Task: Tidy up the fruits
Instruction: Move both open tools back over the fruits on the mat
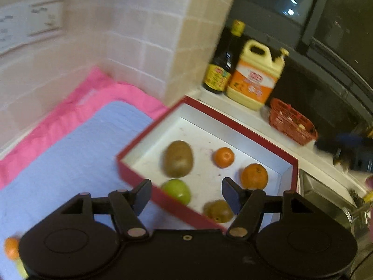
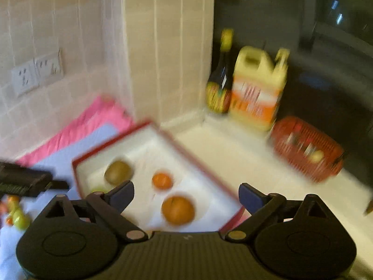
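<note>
A red box [image 1: 130,173] with a white inside holds a large kiwi [image 1: 178,158], a small orange [image 1: 223,157], a bigger orange [image 1: 254,176], a green apple [image 1: 177,191] and a small kiwi [image 1: 218,211]. My left gripper [image 1: 186,192] is open and empty above the box's near edge, over the apple. In the right wrist view the box [image 2: 77,170] holds the kiwi [image 2: 117,172] and two oranges [image 2: 162,180] [image 2: 178,210]. My right gripper [image 2: 186,194] is open and empty above them. The left gripper shows at the left edge [image 2: 25,182].
A blue cloth [image 1: 77,154] lies on a pink one [image 1: 77,102] left of the box, with loose fruit [image 1: 10,248] [image 2: 19,219] on it. A dark bottle [image 1: 221,70], a yellow jug [image 1: 254,77] and a red basket [image 1: 291,122] stand behind. A sink [image 1: 326,198] lies right.
</note>
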`<action>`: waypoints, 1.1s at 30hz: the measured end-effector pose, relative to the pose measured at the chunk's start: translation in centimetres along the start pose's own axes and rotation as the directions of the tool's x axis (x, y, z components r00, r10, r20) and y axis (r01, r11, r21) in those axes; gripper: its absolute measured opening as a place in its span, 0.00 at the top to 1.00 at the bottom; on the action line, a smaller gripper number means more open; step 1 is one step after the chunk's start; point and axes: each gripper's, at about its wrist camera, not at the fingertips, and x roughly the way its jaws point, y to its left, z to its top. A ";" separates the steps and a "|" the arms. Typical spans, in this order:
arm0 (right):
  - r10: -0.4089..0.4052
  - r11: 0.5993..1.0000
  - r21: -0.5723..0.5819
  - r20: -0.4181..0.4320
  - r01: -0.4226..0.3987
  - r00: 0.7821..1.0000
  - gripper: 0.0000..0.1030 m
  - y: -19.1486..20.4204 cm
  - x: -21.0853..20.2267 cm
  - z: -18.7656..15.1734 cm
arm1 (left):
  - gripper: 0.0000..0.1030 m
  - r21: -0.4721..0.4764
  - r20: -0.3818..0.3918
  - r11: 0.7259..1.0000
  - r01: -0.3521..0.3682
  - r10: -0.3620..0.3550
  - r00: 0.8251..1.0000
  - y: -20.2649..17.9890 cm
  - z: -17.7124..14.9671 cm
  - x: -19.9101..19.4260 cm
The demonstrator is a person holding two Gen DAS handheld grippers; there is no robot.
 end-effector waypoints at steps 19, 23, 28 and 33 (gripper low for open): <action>0.367 0.909 -0.257 0.126 -0.327 0.922 0.00 18.2 -2.9 3.9 | 0.22 -0.406 0.200 0.787 -0.465 0.573 0.795 14.9 -8.9 -25.1; 0.435 0.861 -0.286 -0.013 -0.420 0.900 0.01 21.8 -0.4 2.5 | 0.22 -0.447 0.116 0.746 -0.494 0.595 0.795 17.8 -10.7 -24.8; 0.491 0.810 -0.265 -0.179 -0.522 0.853 0.02 25.3 2.2 -0.6 | 0.22 -0.468 0.027 0.767 -0.439 0.509 0.860 21.4 -12.8 -20.9; 0.497 0.781 -0.227 -0.337 -0.582 0.799 0.02 28.4 4.4 -4.5 | 0.22 -0.470 -0.050 0.786 -0.402 0.430 0.901 23.4 -14.3 -16.2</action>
